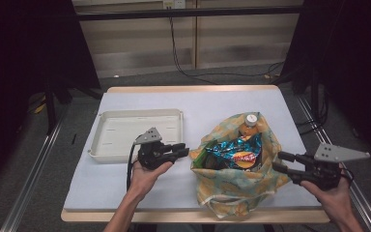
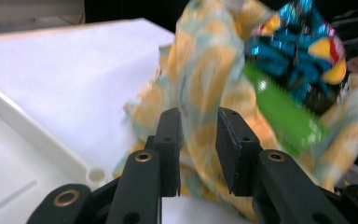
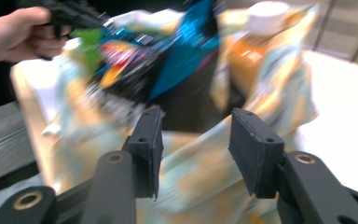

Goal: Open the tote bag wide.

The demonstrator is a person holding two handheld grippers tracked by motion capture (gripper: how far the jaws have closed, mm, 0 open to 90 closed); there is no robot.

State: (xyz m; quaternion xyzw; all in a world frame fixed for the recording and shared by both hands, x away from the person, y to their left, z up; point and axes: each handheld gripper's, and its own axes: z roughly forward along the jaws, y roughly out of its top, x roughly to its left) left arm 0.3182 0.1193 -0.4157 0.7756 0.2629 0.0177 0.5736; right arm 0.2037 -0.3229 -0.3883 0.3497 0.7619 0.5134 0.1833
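Two open hand-held grippers [image 1: 182, 150] [image 1: 281, 161] flanking the cloth bag [image 1: 236, 186], both clear of it.

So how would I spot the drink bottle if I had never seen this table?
Start at the table with its pale cover, then go to the yellow and teal patterned cloth bag standing right of the white tray. The bottle pokes up at the bag's far edge. Its white cap and orange body set it apart from the shiny blue snack packet crumpled in front of it.
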